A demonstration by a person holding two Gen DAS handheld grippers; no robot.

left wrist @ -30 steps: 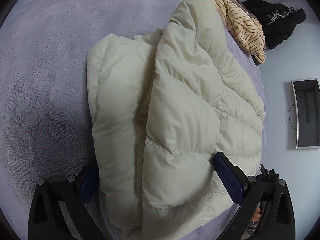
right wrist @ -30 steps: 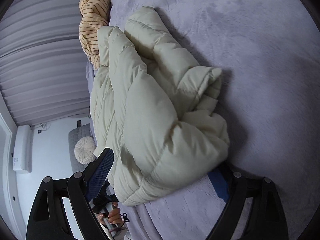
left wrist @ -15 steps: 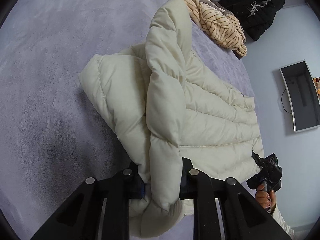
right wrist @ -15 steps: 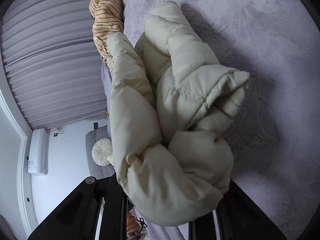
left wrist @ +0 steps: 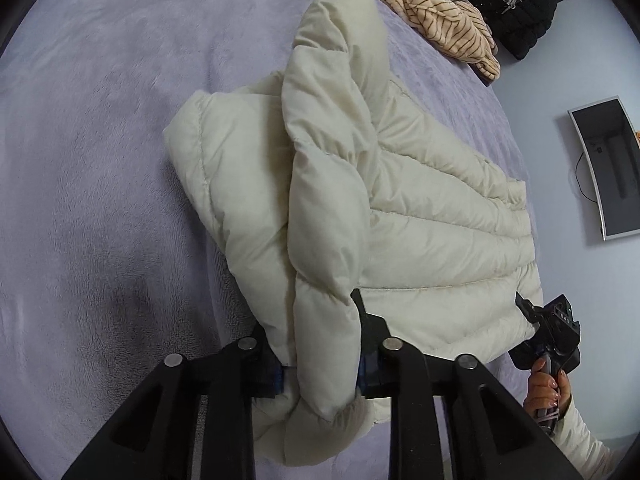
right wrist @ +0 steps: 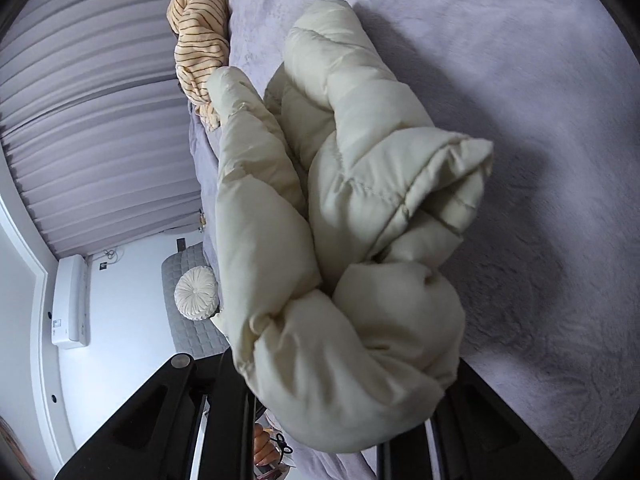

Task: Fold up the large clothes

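Cream puffer jacket (left wrist: pixel 420 216) lay partly folded on the lavender bed (left wrist: pixel 100 140), one padded panel doubled over the body.

Left gripper (left wrist: pixel 320 376): its fingers (left wrist: pixel 370 344) had just been opening a little after closing, and were clamped on a thick roll of the jacket's near edge; fabric filled the gap between them and bulged out below.

Right gripper (right wrist: pixel 340 420): fingers mostly hidden under the bunched padding, narrowly set, gripping a fat wad of the hem or sleeve end (which one could not be told).

From both sets of fingers the jacket ran straight ahead; long axis pointed away, toward the striped garment (left wrist: pixel 436 16) at the far bed edge. A black garment (left wrist: pixel 516 4) lay beyond that.

Judgement: both hands held the near end, equally close; the next move would carry that end forward along the axis.
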